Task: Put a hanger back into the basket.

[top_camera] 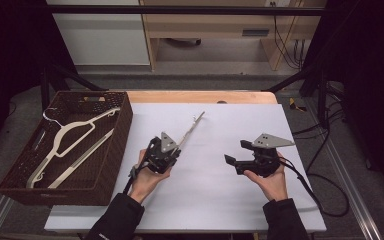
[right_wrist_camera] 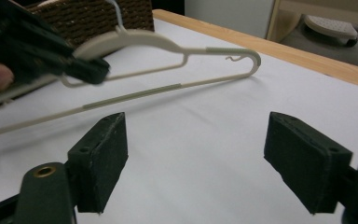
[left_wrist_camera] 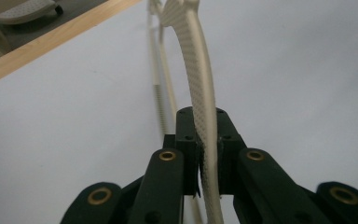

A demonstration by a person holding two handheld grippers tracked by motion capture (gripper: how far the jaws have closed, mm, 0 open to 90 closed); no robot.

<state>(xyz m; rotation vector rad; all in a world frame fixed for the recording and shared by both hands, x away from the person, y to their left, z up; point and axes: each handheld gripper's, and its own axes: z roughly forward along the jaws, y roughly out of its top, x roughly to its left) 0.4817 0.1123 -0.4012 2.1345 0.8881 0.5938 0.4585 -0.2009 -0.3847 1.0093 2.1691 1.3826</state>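
Cream plastic hanger (right_wrist_camera: pixel 168 70) pinched between the pads of the left gripper (left_wrist_camera: pixel 204 154), jaws shut on its shoulder arm. In the left gripper view the dotted arm runs up and away from the pads, with the lower bar seen past it to the left. In the high view the hanger (top_camera: pixel 190 131) appears edge-on, a thin line rising forward from the left gripper (top_camera: pixel 164 152) over the white sheet (top_camera: pixel 215 190); whether its far tip touches the sheet, cannot tell.

Right gripper (right_wrist_camera: pixel 196 161) holds nothing, pads spread wide, bare sheet between them. The hanger lies ahead of its fingers, well clear of them.

Wicker basket (top_camera: pixel 105 170) sits left of the left gripper. Inside it, another hanger (top_camera: pixel 70 142) of the same cream colour, lying flat.

Progress, as a judgement: the work looks like moving hangers to or from the basket. One is in the basket, one is in the grip out over the sheet, so the job seems about midway. Which way it runs cannot be told from here. Left to do: carry the gripped hanger to its place and release it.
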